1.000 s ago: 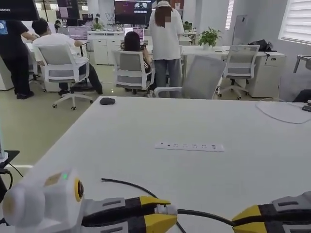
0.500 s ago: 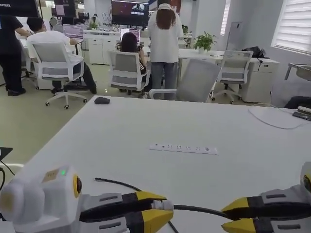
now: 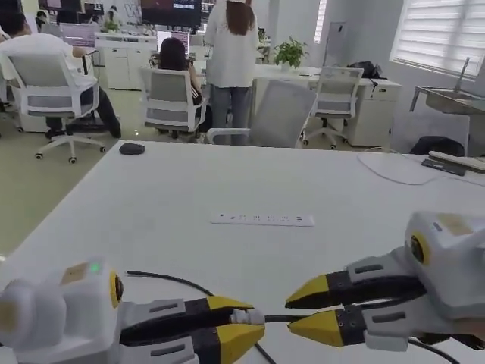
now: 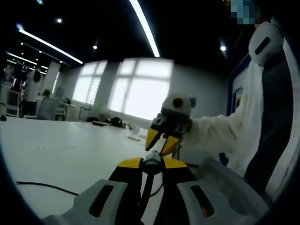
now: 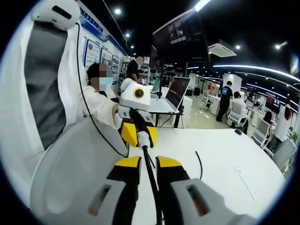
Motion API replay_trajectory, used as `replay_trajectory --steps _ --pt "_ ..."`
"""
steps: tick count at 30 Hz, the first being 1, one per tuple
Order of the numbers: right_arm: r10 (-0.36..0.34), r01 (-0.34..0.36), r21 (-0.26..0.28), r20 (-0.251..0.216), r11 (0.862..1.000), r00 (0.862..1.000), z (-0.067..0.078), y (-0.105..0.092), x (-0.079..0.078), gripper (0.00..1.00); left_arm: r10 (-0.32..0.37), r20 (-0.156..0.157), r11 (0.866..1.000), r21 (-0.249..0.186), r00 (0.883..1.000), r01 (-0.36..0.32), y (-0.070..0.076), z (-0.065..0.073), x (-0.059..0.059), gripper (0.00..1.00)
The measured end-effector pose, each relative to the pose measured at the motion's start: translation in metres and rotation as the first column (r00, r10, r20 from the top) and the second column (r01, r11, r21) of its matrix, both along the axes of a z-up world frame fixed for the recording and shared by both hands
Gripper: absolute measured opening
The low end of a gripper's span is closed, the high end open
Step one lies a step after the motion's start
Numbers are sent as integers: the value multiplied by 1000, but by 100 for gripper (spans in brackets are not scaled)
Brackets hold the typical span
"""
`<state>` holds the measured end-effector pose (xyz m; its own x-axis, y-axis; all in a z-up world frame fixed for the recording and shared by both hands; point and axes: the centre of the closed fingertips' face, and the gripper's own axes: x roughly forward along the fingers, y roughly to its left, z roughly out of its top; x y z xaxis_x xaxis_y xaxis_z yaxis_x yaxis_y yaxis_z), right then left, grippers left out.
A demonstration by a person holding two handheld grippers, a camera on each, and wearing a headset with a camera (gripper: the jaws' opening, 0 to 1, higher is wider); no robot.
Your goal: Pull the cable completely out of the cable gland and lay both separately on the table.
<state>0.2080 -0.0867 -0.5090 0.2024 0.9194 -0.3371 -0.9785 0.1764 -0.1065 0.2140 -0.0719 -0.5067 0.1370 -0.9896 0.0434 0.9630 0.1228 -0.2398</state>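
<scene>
Both level, left claw [image 3: 256, 319] clamping gland [image 3: 245, 316], right claw [image 3: 290, 316] astride cable [image 3: 174, 279]

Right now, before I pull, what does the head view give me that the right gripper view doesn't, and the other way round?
Head view: the right claw from the side, its jaws apart above and below the cable, plus the window blinds. Right gripper view: the person's white sleeve behind the left claw, and the cable running down the gap between its own jaws, thinner than that gap. Both: the left claw shut on the cable gland, the cable leaving it, and the white table.
</scene>
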Motion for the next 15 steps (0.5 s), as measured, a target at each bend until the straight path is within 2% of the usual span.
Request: replay_trajectory --steps 5,9,15 --pt "36 -36 3 -9 999 999 -6 8 0 6 3 4 1000 5 1000 -3 1 0 0 16" --pt "39 -39 15 -22 999 999 -7 8 2 5 13 8 1000 11 1000 -13 2 -1 2 16" --pt "64 -64 8 -7 998 998 -8 10 -1 4 12 9 1000 18 1000 -12 2 -3 2 16"
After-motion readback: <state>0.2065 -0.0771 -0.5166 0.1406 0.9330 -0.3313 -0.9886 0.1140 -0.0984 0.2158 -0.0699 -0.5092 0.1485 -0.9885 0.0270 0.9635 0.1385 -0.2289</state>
